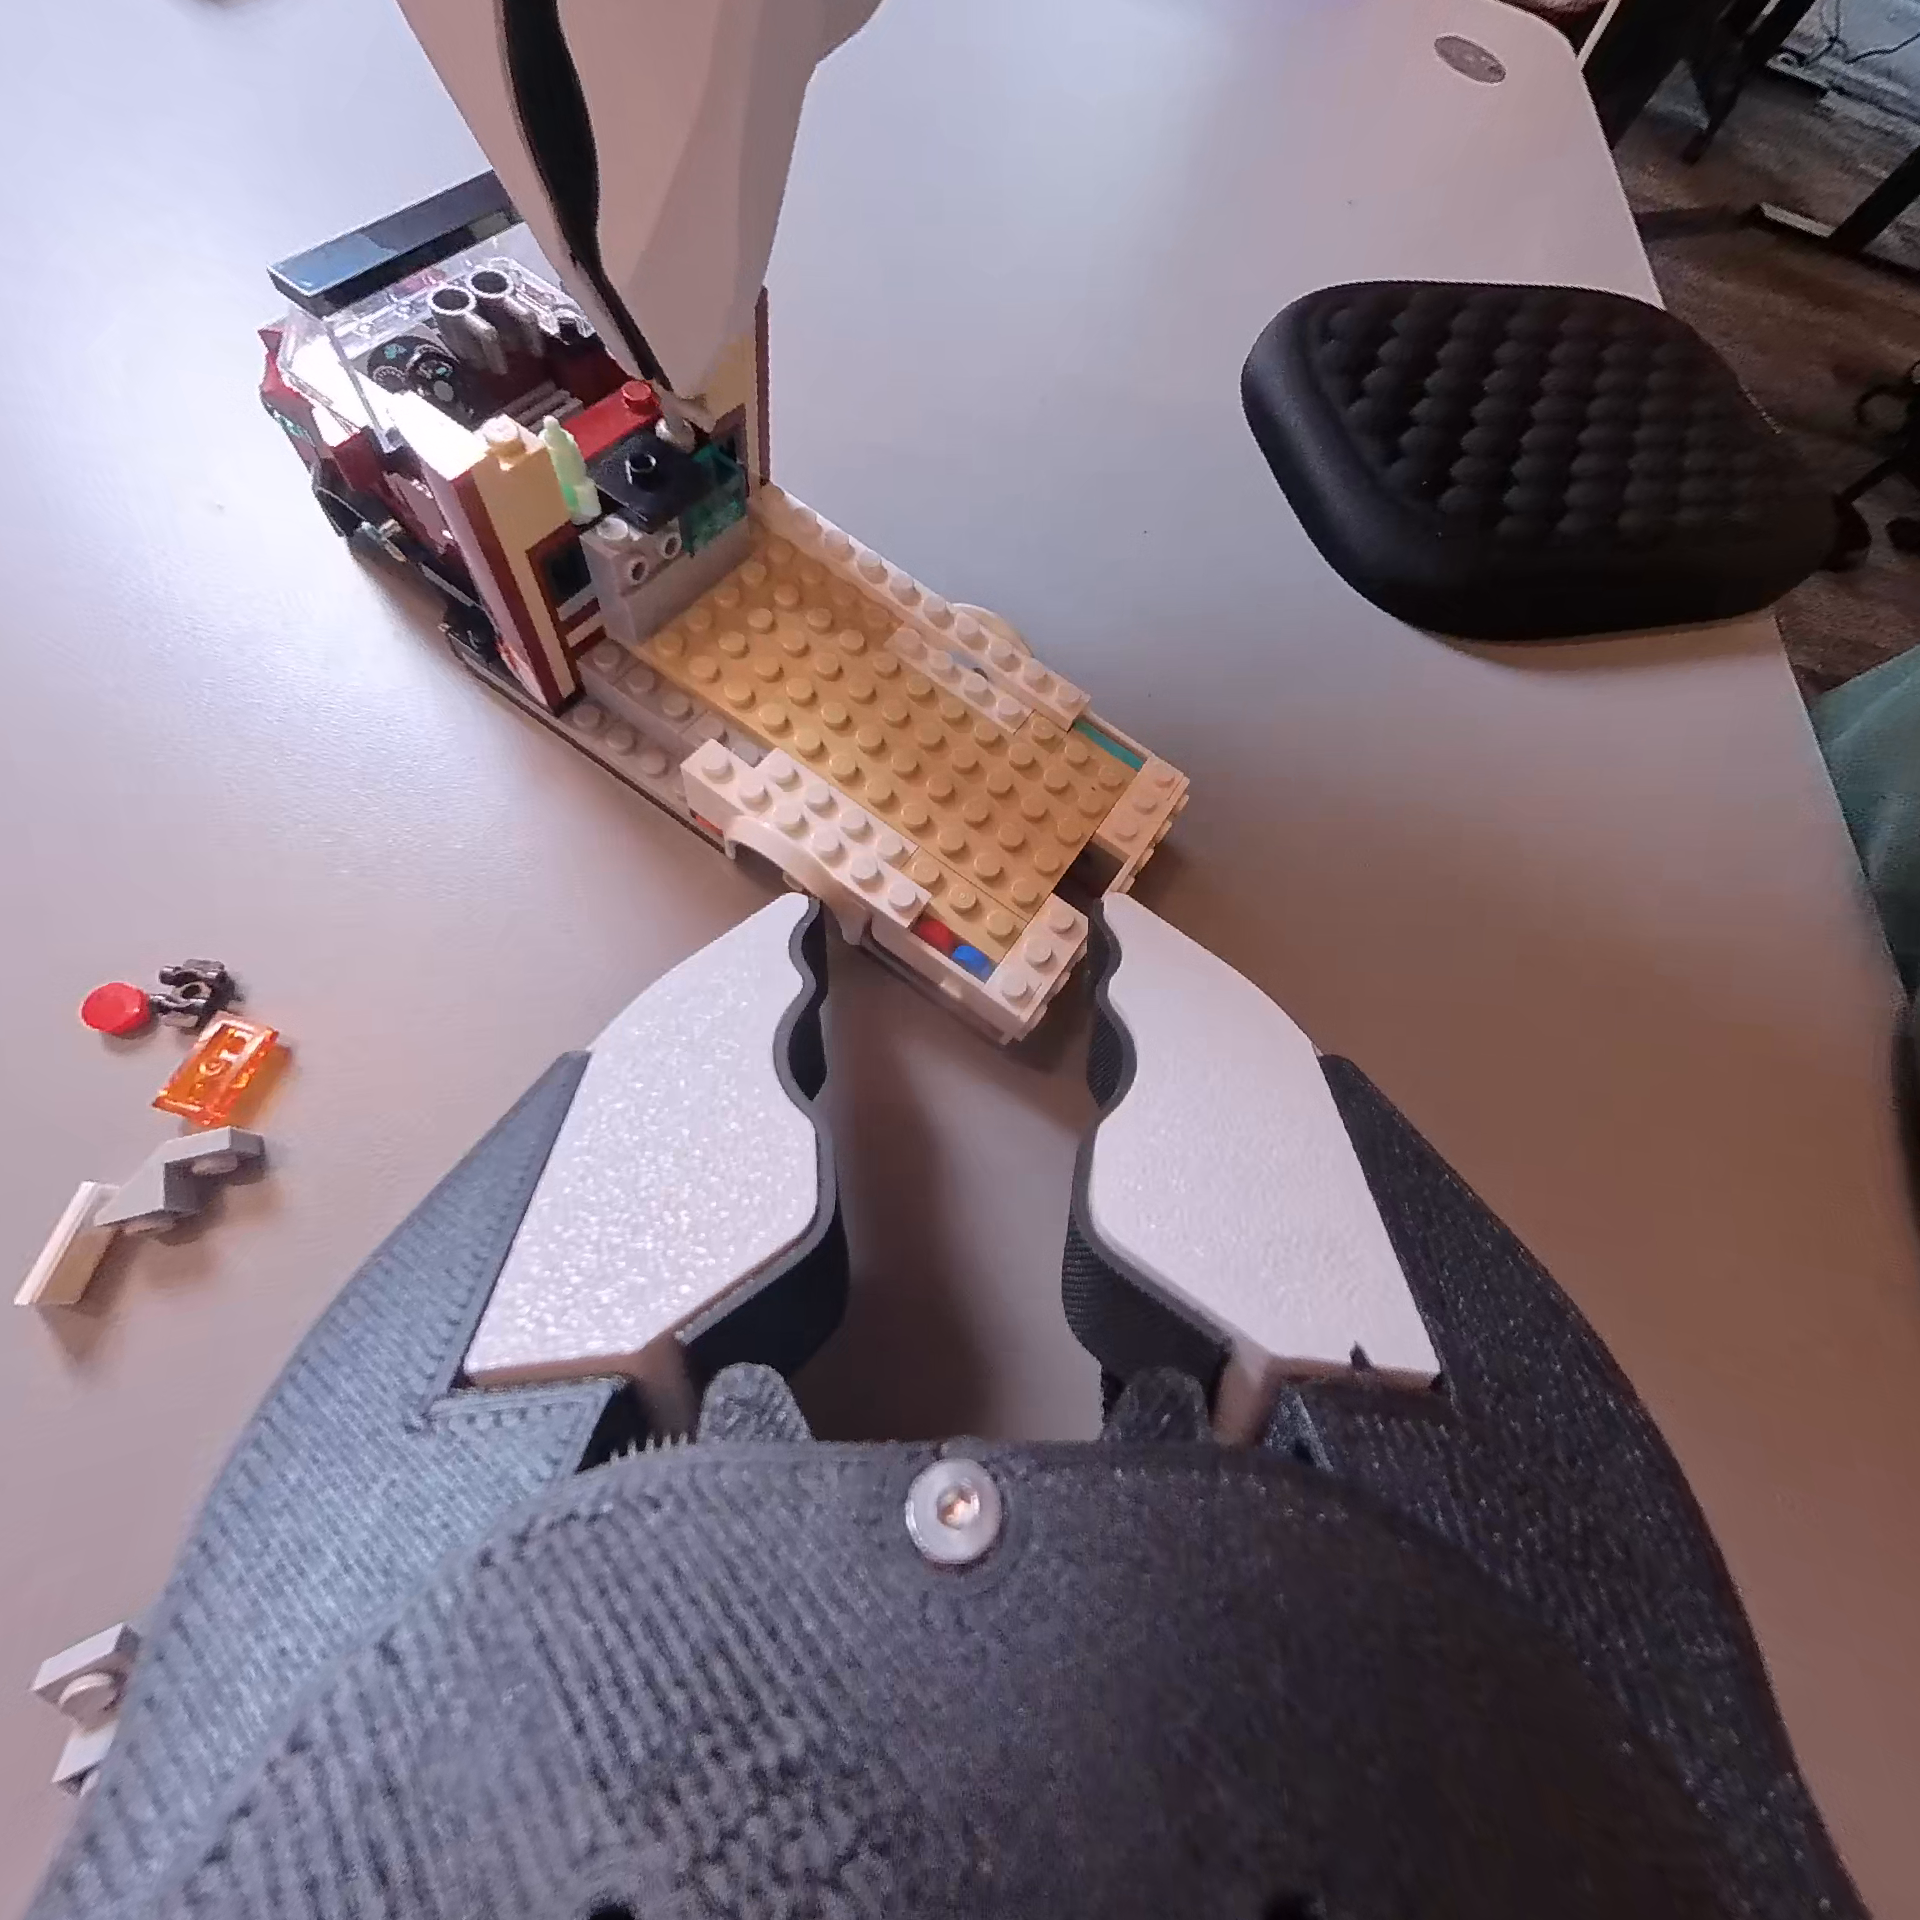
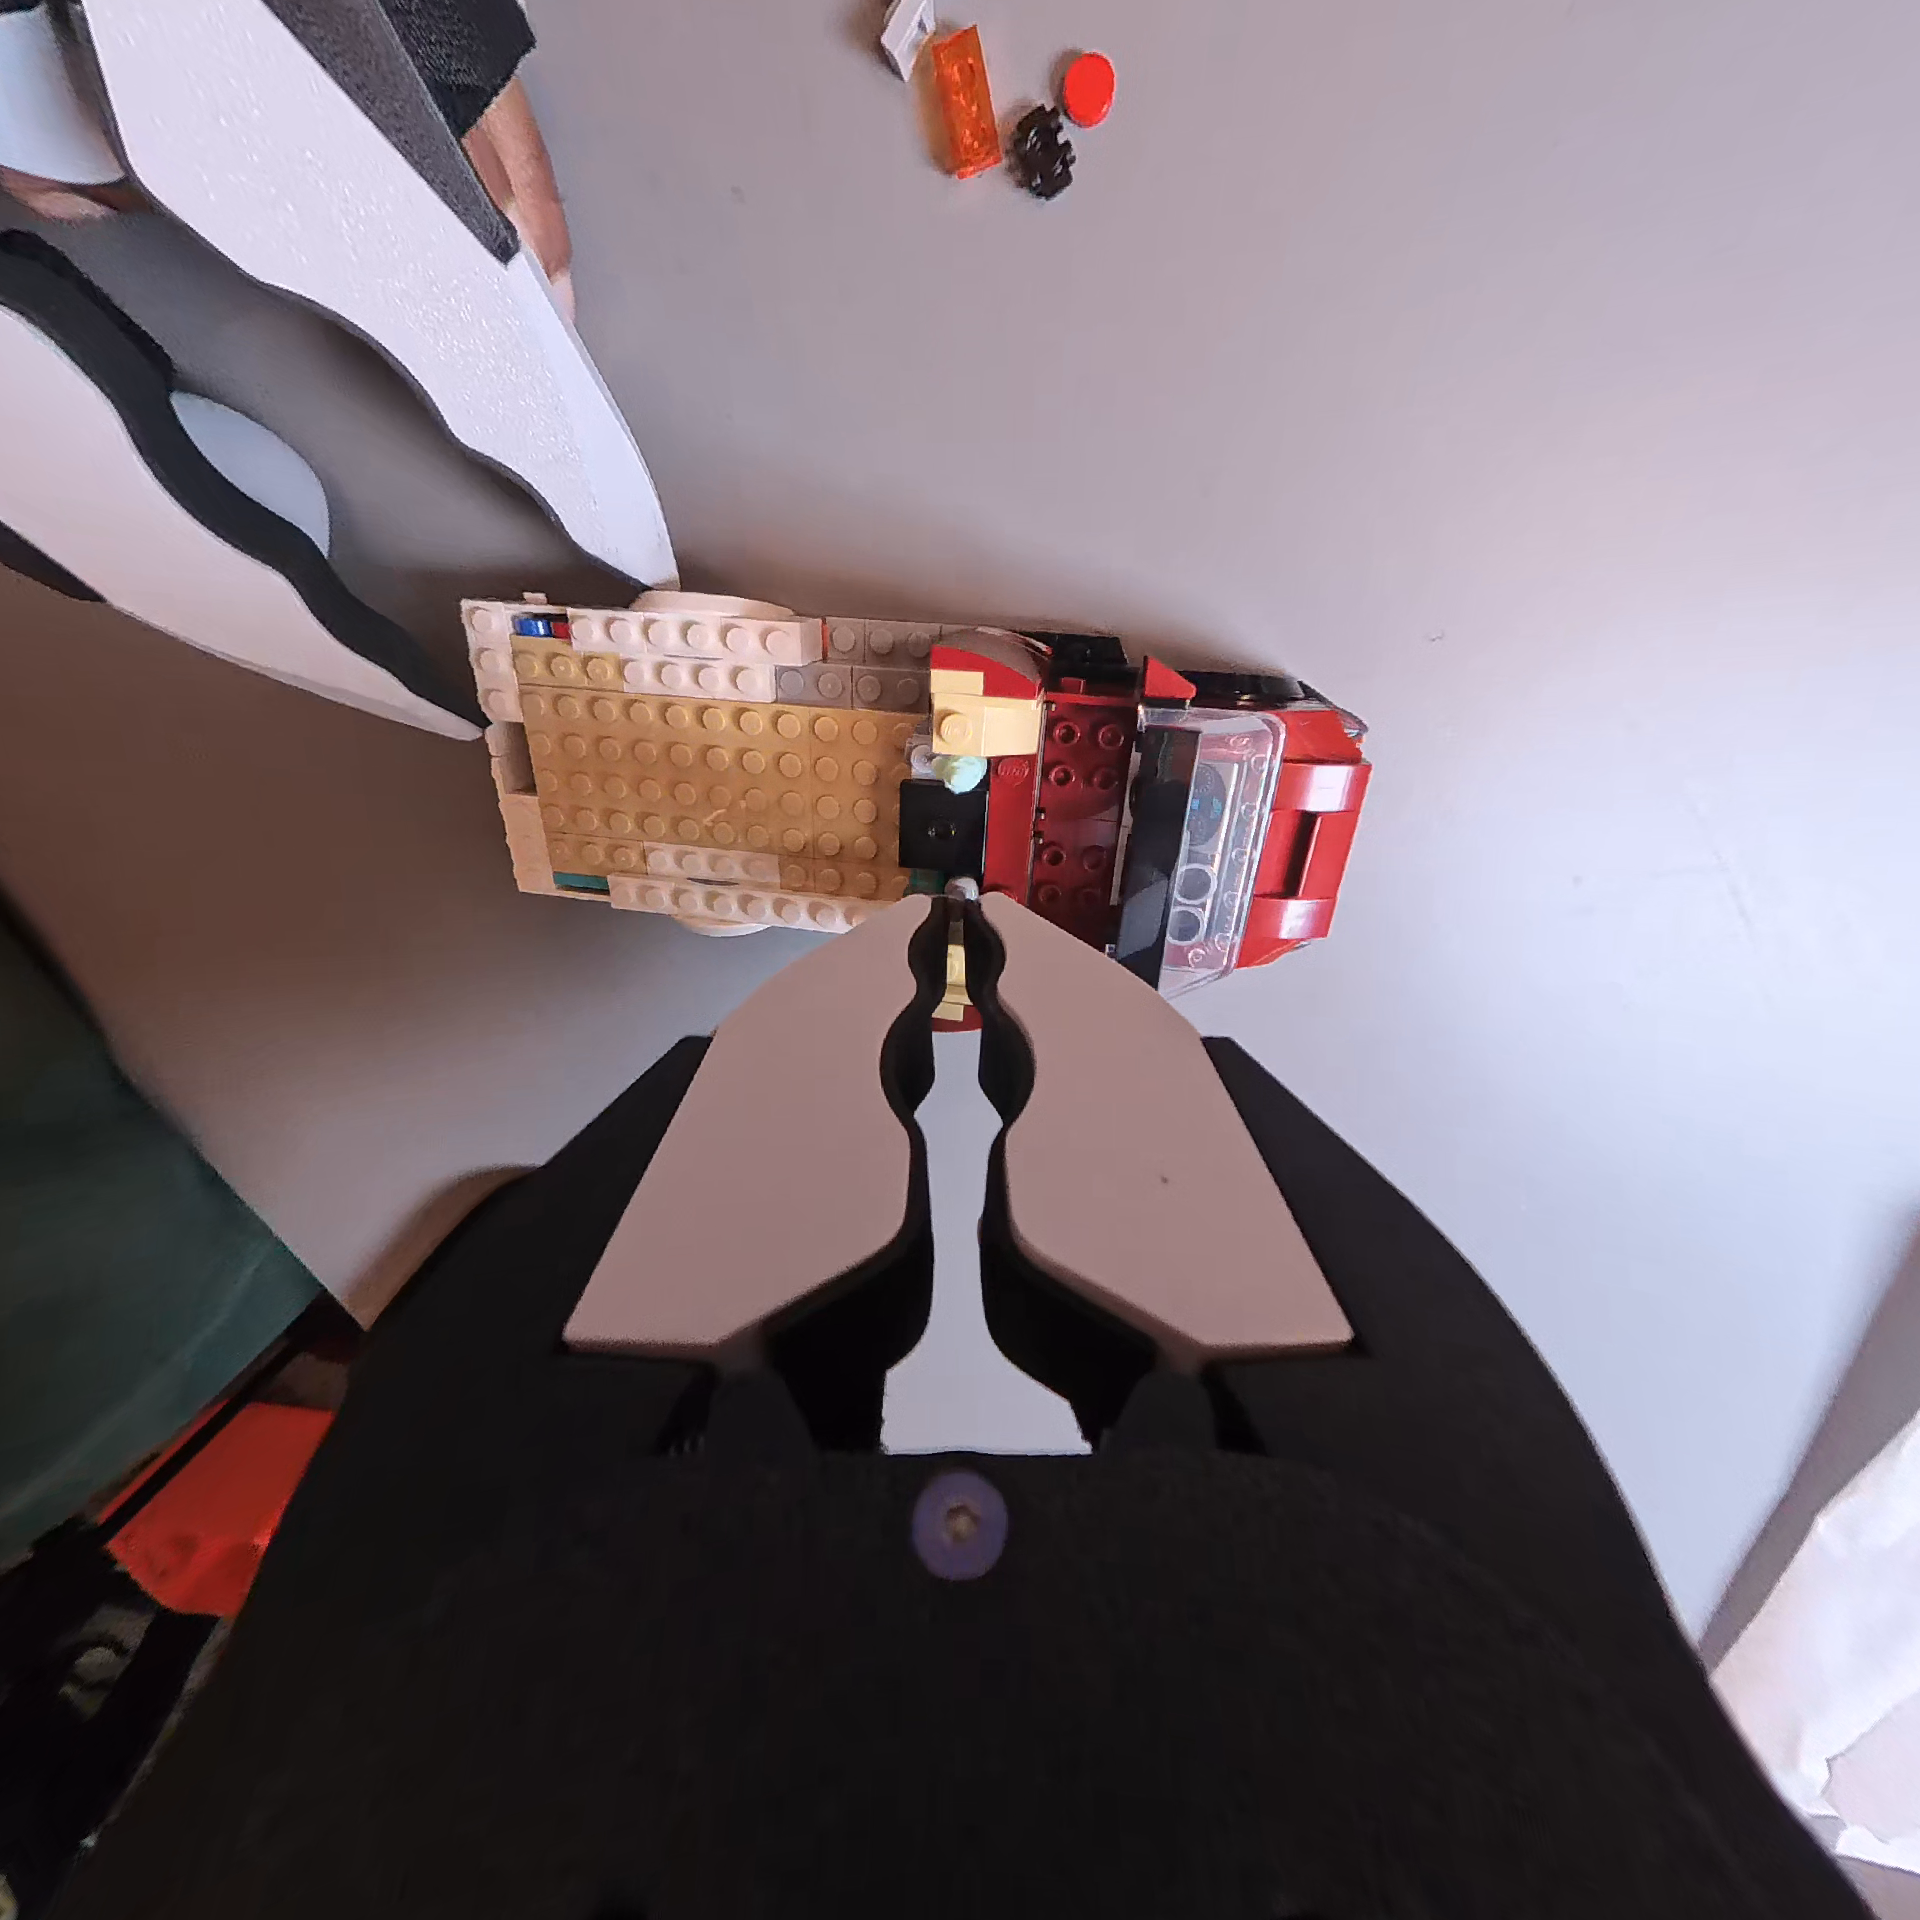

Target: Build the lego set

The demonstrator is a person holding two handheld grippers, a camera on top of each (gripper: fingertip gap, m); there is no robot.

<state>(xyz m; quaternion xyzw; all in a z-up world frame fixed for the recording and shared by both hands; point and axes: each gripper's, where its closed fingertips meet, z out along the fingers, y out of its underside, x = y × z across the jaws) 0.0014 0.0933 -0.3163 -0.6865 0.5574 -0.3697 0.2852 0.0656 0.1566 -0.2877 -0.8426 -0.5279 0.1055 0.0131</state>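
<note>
Lego truck [image 1: 727, 644] is what both claws are working on, sitting on the grey table [image 1: 1143, 364]. Right gripper [image 2: 954, 902] is pinched nearly closed, tips on a tiny grey stud piece [image 2: 962, 889] at the near edge of the truck where the tan bed meets the red cab; can't really tell if it's properly gripping it or just touching. Seen from the left wrist, that same gripper comes down from the top of the frame into the back of the cab.

Left gripper [image 1: 951, 914] has its jaws spread wide, one tip on each side of the truck's white tail end, just beside it or touching, hard to call. Nothing's held between them.

Orientation: in the left view the truck's long axis runs diagonally, tail at frame center by the claw, cab pointing to the upper left. In the right view it lies straight across, tail left, red cab with the clear windshield right.

Loose bits at the left edge of the left view, counted:
- one red round piece [image 1: 114, 1008]
- one small black piece [image 1: 192, 987]
- one orange see-through tile [image 1: 220, 1070]
- one grey bracket [image 1: 187, 1179] touching one cream tile [image 1: 62, 1247]
- one more grey piece [image 1: 83, 1673], half hidden behind the gripper body, lower left

Also one black bumpy pad [image 1: 1507, 457] at upper right, and one dark flat slab [image 1: 395, 244] just behind the cab.
</note>
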